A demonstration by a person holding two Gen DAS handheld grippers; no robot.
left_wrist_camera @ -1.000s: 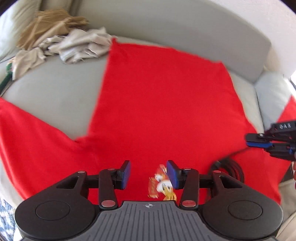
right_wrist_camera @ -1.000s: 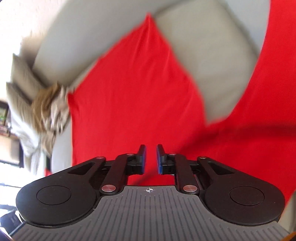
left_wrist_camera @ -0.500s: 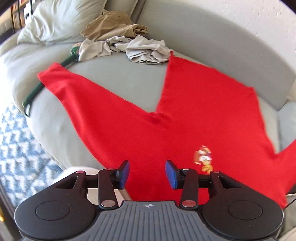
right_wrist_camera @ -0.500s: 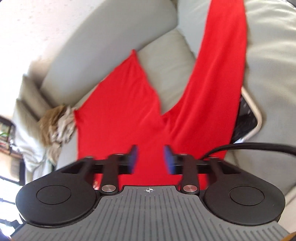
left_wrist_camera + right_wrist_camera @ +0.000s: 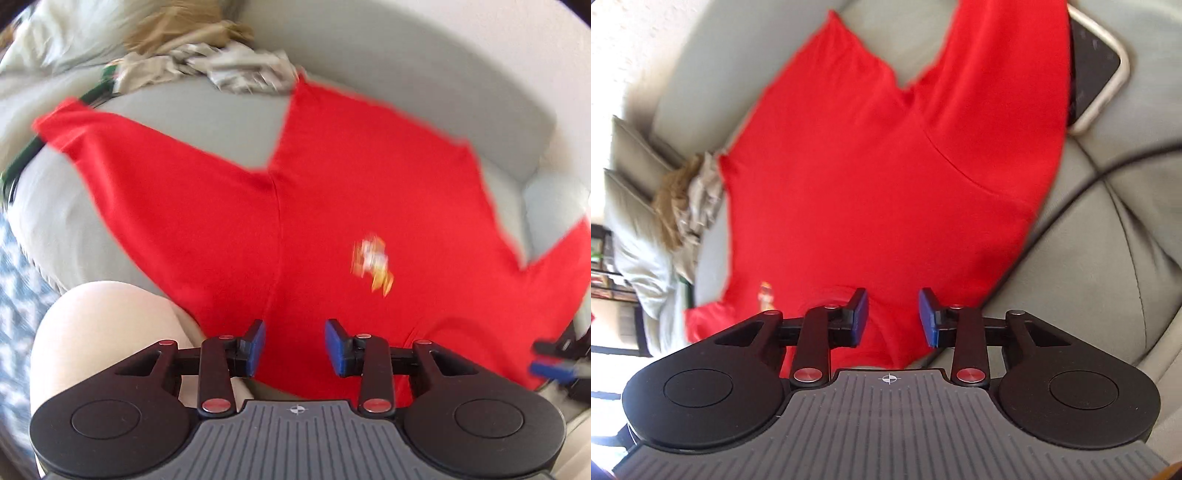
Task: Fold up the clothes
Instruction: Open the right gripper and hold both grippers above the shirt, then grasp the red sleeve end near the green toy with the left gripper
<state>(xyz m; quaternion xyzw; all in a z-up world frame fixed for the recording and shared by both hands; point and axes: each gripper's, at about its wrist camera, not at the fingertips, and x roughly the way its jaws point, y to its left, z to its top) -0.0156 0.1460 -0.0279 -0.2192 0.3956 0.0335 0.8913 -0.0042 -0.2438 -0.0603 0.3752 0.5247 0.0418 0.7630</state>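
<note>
A red long-sleeved shirt [image 5: 351, 192] lies spread flat on the grey sofa, sleeves out to both sides, with a small printed figure [image 5: 373, 266] on the chest. It also shows in the right wrist view [image 5: 857, 177]. My left gripper [image 5: 294, 347] is open and empty, above the shirt's near edge at the collar end. My right gripper [image 5: 893, 317] is open and empty over the shirt's near edge, and shows at the right edge of the left wrist view [image 5: 554, 363].
A heap of beige and grey clothes [image 5: 207, 62] lies at the sofa's back left, beside a pillow [image 5: 55, 33]. A phone [image 5: 1093, 70] lies partly under the right sleeve, with a black cable [image 5: 1082, 192] across the cushion. A knee [image 5: 103, 332] is at lower left.
Both grippers pulled back from the shirt, so more of it shows. The right gripper's jaws went from nearly shut to open. The left stayed open.
</note>
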